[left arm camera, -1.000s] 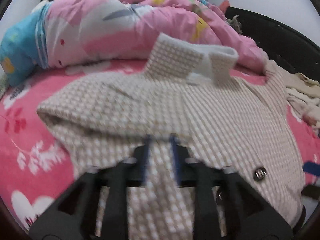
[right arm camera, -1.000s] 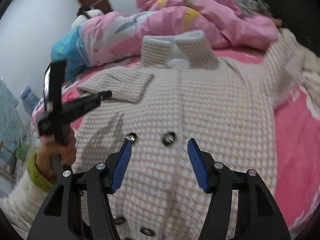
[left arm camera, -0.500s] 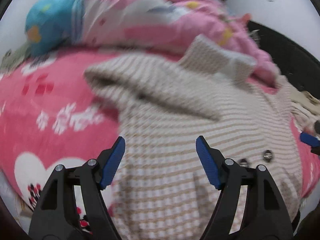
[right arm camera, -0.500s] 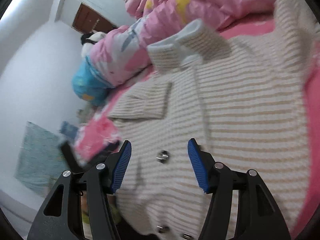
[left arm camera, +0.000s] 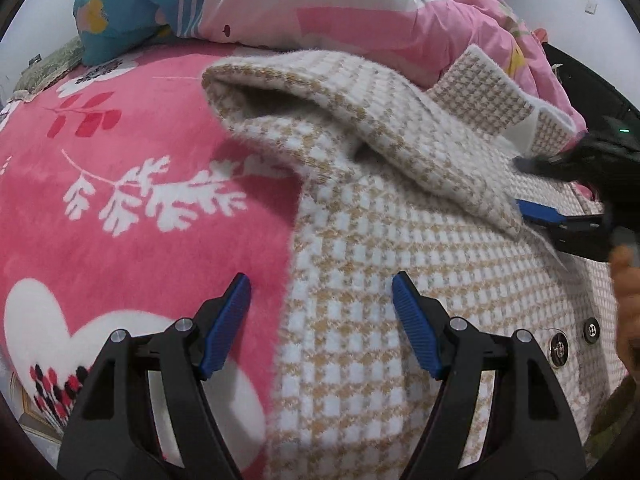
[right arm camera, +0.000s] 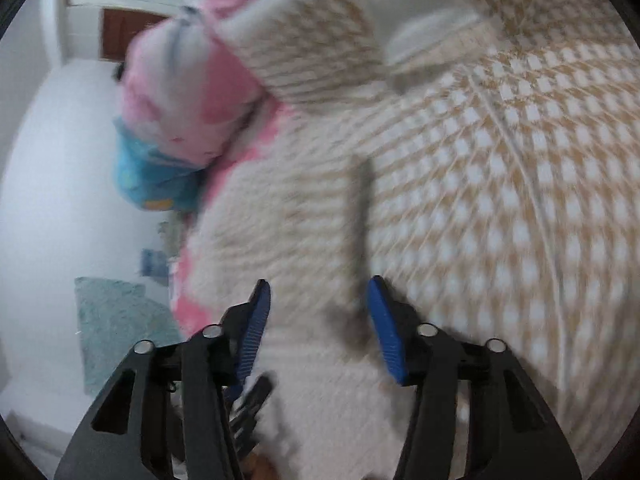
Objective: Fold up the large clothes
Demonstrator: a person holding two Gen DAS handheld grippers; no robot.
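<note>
A beige-and-white houndstooth coat [left arm camera: 400, 248] lies spread on the bed, one sleeve [left arm camera: 360, 120] folded across its chest and the collar [left arm camera: 484, 84] at the far side. My left gripper [left arm camera: 320, 292] is open low over the coat's left edge, cloth under its right pad and pink sheet under its left. My right gripper [left arm camera: 528, 188] reaches in from the right at the folded sleeve's end. In the blurred right wrist view, the right gripper's [right arm camera: 318, 292] jaws are closing with coat cloth [right arm camera: 480, 200] between them, pads apart from it.
The bed has a pink floral sheet [left arm camera: 140, 200]. A bunched pink quilt [left arm camera: 360, 8] and a blue pillow [left arm camera: 120, 16] lie behind the coat. Metal buttons [left arm camera: 560, 350] sit at the coat's right. A hand [left arm camera: 628, 280] shows at the right edge. A teal rug [right arm camera: 116, 320] lies beside the bed.
My left gripper opened from nearly shut and shifted to the coat's left edge. My right gripper swung left and down toward the folded sleeve, and its jaws narrowed.
</note>
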